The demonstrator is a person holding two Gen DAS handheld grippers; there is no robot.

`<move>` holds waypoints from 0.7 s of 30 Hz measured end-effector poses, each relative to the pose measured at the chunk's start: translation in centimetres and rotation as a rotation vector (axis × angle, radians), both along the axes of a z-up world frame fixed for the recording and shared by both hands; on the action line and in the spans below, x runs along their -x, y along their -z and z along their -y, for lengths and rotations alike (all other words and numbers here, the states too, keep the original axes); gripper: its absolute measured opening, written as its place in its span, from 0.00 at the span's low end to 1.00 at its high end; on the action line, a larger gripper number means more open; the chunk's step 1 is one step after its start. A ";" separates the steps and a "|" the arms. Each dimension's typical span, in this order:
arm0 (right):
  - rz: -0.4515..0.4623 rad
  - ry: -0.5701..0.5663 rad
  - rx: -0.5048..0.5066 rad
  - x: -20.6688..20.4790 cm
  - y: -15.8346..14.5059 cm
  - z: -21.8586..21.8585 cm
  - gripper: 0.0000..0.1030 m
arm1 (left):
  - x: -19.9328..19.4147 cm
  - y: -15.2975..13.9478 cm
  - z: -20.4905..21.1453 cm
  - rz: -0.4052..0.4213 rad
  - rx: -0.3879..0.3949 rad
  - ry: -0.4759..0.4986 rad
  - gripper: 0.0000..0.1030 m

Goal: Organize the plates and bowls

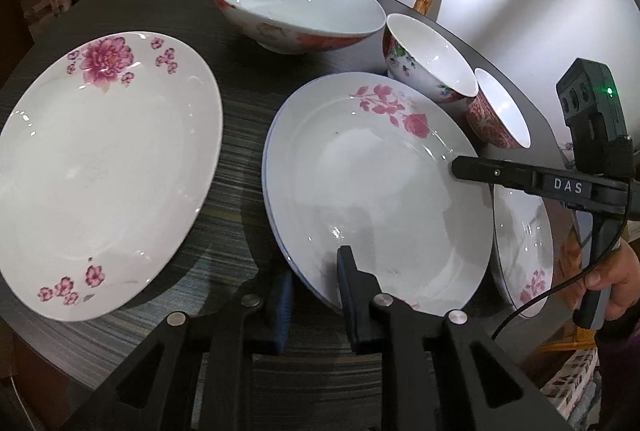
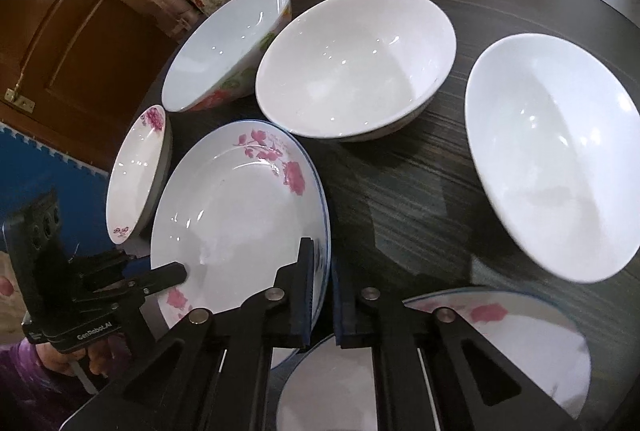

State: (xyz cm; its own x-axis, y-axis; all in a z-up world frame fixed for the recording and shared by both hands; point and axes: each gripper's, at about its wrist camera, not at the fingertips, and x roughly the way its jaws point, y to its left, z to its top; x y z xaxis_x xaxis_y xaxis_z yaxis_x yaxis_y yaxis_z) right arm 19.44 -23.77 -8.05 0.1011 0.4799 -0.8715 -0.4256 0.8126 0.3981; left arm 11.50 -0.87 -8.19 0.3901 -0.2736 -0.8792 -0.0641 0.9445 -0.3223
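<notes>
Left claw (image 1: pixel 314 285) straddles the near rim of the rose plate (image 1: pixel 376 191), one finger above and one below; jaws narrow but not visibly pinched on the rim; cannot tell if it grips. Right claw (image 2: pixel 320 291) likewise sits at that plate's (image 2: pixel 236 219) edge from the opposite side, jaws narrow, left finger over the rim, right finger outside it; grip also uncertain. Rose plate lies on a blue-rimmed plate (image 1: pixel 267 167) at mid-table (image 1: pixel 240 135); it is flat, directly ahead of both claws, each equally near. Both hands are held low, claws roughly level with the rim. Outward: peony plate (image 1: pixel 104 171) to the left, apart; big bowl (image 1: pixel 296 7) beyond; two small bowls (image 1: pixel 428 59) tilted just behind the plate. Judgement: next move is a two-sided lift or shift of the rose plate; slip risk on glazed rim.
</notes>
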 end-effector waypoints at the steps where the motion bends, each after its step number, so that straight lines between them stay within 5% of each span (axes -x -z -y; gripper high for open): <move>1: 0.000 0.003 -0.001 0.2 0.0 0.0 0.08 | 0.2 -0.3 -0.1 0.006 -0.003 -0.001 0.20; 21: -0.005 0.011 -0.133 2.7 -2.5 -4.6 0.09 | 2.7 -4.8 -7.3 0.082 -0.075 -0.115 0.20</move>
State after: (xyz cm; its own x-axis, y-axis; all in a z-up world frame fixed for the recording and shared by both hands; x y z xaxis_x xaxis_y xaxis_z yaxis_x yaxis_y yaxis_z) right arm 16.77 -19.16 -5.58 0.1027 0.5904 -0.8006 -0.4151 0.7568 0.5049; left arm 8.85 6.48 -3.43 0.4864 -0.1579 -0.8594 -0.1492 0.9541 -0.2597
